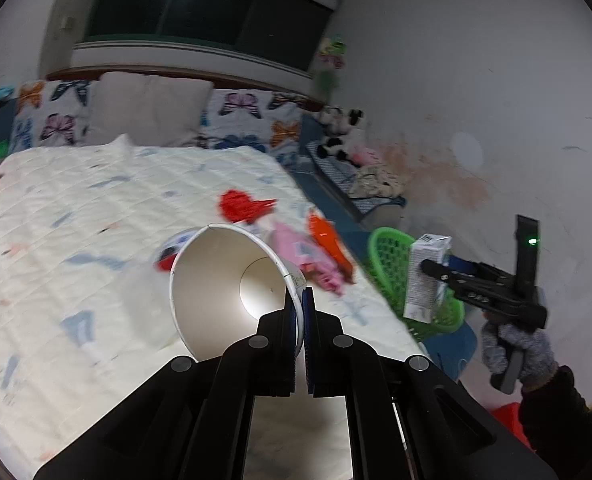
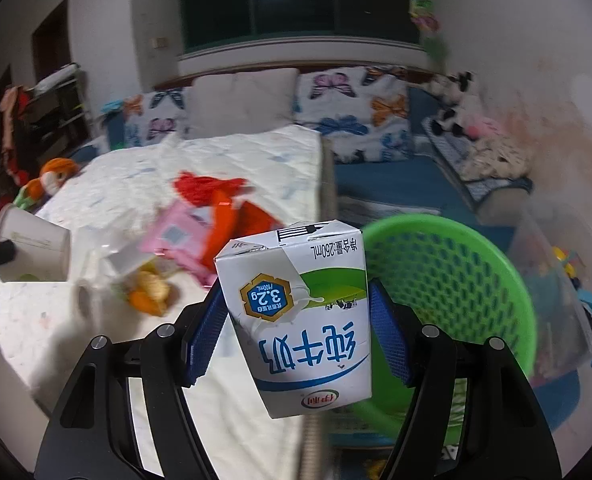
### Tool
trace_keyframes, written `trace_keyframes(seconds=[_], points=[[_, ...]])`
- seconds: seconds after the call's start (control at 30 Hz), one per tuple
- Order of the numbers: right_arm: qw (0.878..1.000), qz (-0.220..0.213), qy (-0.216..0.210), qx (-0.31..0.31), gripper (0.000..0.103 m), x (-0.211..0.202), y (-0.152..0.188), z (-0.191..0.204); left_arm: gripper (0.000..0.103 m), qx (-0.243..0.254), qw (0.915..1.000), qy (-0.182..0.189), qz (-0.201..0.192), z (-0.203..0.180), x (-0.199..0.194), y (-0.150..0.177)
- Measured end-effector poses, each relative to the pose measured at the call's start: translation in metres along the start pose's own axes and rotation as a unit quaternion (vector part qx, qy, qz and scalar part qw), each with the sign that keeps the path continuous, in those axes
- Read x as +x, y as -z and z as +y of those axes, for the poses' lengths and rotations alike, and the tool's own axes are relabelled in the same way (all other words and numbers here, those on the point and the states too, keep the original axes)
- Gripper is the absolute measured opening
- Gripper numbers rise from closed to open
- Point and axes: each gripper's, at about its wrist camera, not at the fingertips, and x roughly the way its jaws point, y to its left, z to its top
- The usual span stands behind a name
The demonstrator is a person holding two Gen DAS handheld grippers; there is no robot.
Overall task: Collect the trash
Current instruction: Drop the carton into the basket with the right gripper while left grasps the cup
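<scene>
Two grippers each carry one piece of trash. Nearest, the left gripper [image 1: 300, 320] has its fingers pinched together on the rim of a white paper cup [image 1: 223, 284], lifted above the bed [image 1: 75, 208]. The right gripper [image 2: 296, 320] holds its fingers clamped on a milk carton [image 2: 304, 316] beside the green basket [image 2: 464, 272]. Farther back, wrappers [image 2: 199, 236] lie on the quilt.

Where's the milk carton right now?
The milk carton is clamped upside down in the right gripper, held beside the bed's edge just in front of the green basket; the left wrist view shows it at far right.
</scene>
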Motion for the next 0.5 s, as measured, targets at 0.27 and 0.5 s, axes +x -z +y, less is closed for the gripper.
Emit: trace_keyframes(seconds=[0.27, 0.5], points=[[0.998, 0.006, 0.044, 0.042, 0.069, 0.017, 0.006, -0.053, 0.004, 0.028, 0.9986, 0.042, 0.014, -0.043, 0.045, -0.024], [0.995, 0.021, 0.047, 0.083, 0.07, 0.029, 0.015, -0.086, 0.004, 0.05, 0.9956, 0.069, 0.037, -0.077, 0.087, -0.038]])
